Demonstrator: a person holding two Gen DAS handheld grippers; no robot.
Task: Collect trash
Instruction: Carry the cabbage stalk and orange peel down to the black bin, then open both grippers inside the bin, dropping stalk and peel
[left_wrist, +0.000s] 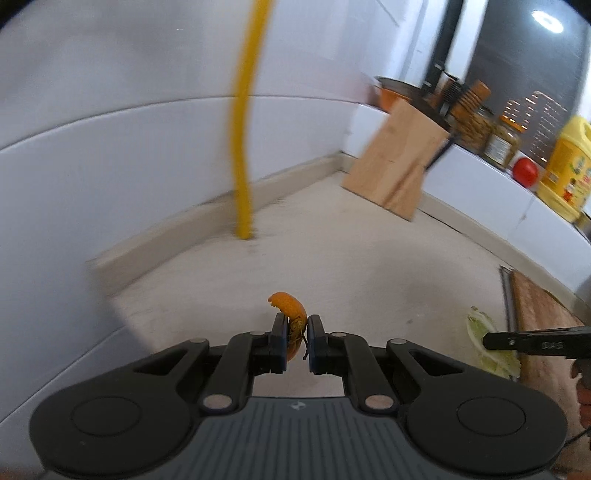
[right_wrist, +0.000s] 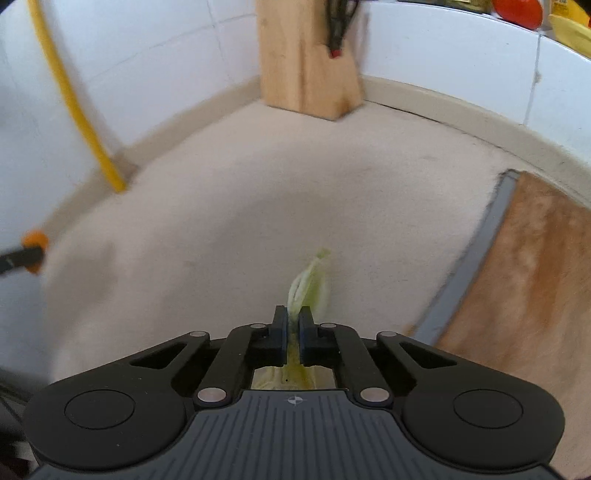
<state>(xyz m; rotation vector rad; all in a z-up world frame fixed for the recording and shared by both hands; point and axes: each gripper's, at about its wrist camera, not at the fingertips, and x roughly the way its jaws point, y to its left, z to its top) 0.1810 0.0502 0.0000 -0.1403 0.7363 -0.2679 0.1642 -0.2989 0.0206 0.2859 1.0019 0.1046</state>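
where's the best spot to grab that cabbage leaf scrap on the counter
Grip the pale thick rib of the cabbage leaf, coming from above along its length. It lies flat and thin on the counter, so the rib is the firmest part. The right gripper already pinches it there.

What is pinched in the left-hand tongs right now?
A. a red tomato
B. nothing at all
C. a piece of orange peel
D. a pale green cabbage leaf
C: in the left wrist view the left tongs are closed on a curled piece of orange peel held above the counter, while the pale green leaf sits in the right tongs.
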